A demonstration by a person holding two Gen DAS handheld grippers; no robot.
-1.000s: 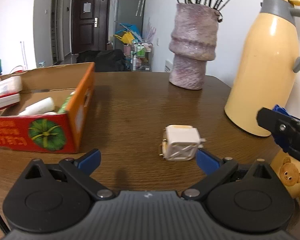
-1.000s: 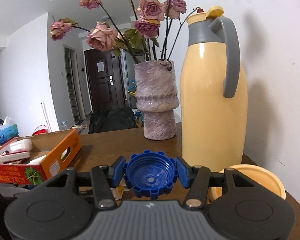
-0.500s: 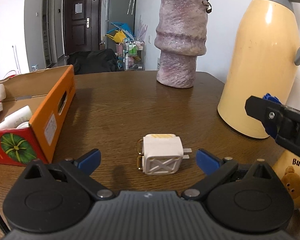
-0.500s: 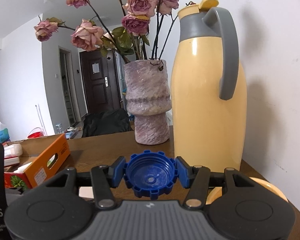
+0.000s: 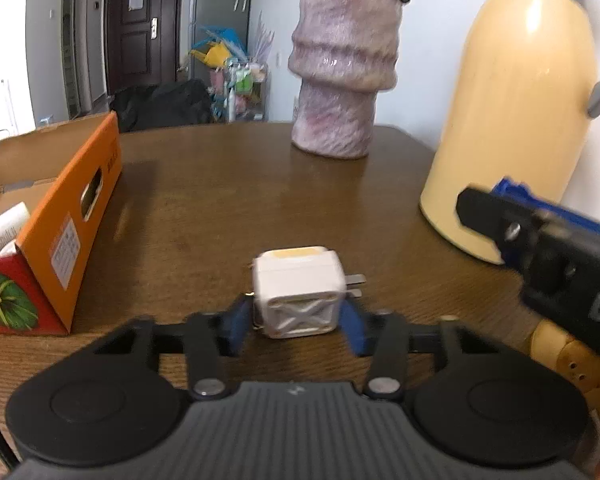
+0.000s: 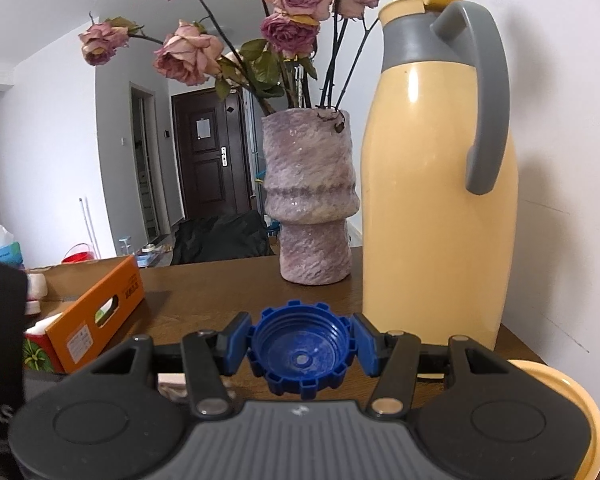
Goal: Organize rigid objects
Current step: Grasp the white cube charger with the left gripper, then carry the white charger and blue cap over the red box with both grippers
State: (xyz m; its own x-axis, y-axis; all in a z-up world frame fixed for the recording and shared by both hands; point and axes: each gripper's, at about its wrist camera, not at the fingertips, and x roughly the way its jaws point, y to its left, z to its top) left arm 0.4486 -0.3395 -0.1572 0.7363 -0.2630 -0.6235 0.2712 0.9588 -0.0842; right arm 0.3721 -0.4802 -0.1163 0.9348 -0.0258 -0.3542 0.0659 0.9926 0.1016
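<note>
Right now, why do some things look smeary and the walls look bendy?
Left wrist view: the right gripper is smeared by motion blur, the white charger is only slightly soft, and window glare streaks the yellow jug. Right wrist view: the blue cap is sharp, but the fisheye lens bows the walls and darkens the corners.

Showing 1 white plug adapter (image 5: 300, 294), 1 blue cap (image 6: 301, 354), 1 vase (image 5: 345, 60), 1 thermos (image 6: 438, 184), 1 cardboard box (image 5: 66, 216), 2 grippers.
</note>
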